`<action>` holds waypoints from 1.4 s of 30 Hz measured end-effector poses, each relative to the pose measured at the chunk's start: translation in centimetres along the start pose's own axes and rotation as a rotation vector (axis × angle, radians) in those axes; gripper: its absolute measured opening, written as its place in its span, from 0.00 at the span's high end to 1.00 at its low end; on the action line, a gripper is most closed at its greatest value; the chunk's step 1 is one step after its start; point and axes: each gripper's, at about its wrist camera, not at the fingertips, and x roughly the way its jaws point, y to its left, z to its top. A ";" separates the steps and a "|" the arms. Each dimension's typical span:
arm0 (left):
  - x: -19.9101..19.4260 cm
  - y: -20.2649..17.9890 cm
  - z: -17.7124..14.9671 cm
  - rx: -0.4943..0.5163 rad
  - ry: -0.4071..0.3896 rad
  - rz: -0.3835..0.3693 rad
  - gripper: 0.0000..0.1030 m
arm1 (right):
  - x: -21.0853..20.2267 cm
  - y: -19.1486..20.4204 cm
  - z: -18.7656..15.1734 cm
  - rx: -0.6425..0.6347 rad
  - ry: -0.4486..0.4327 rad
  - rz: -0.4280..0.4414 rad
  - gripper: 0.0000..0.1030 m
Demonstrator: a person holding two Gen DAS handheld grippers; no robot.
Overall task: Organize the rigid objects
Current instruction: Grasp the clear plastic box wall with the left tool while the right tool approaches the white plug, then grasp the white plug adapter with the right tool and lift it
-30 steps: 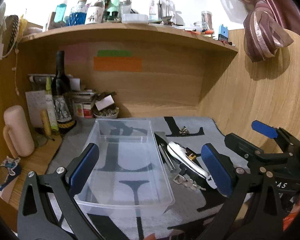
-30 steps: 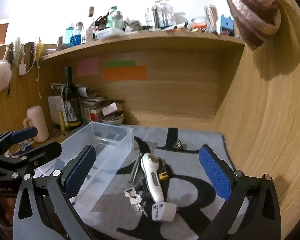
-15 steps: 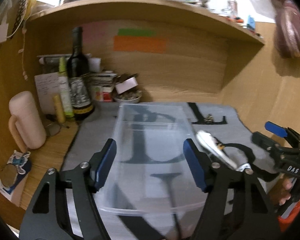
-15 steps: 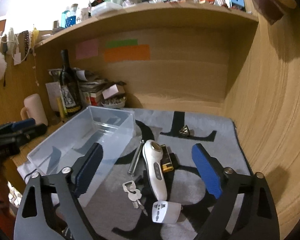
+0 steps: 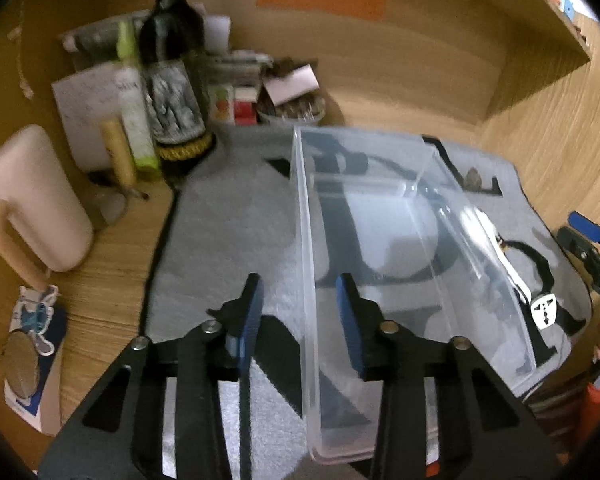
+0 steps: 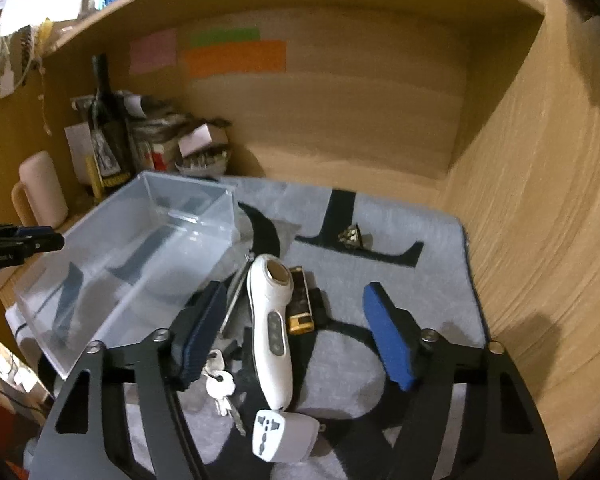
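The left claw (image 5: 300, 312) has come down and swung over since a second ago. Then it was wide apart with the whole box (image 5: 380, 240) far in front. Now its jaws are closing, and the box's left wall stands between them. The pads do not press on the wall yet, so it holds nothing. It looks like it wants to hold the box still.

The right claw (image 6: 296, 328) has also dipped and moved in. Its jaws are closing too. The white tool (image 6: 270, 328) lies between them, a bit nearer the left pad, with gaps on both sides, so it is not held yet. The keys (image 6: 220, 384) lie just under the left pad. The plug (image 6: 284, 436) sits close below the claw, touching the tool's near end. A yellow bar (image 6: 300, 304) lies right beside the tool, and a thin rod (image 6: 236, 292) on its other side. A small shiny lump (image 6: 350, 236) rests far ahead on the mat (image 6: 420, 280).

The box is empty. Nothing has been put away yet. The tool looks like the first thing to go in.
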 end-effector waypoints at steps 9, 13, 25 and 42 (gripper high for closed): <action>1.9 -0.5 0.1 0.019 0.086 -0.042 0.89 | 3.8 0.1 0.7 0.014 0.130 0.091 0.50; 2.3 -0.4 0.0 0.012 0.108 -0.068 0.93 | 4.6 0.1 0.3 0.016 0.173 0.086 0.54; 2.4 -0.4 0.0 0.028 0.112 -0.067 0.93 | 1.4 -1.7 -4.7 0.153 0.253 0.025 0.54; 1.7 -0.5 -0.5 0.022 0.093 -0.057 0.93 | 0.7 -0.1 -7.3 0.134 0.283 0.037 0.54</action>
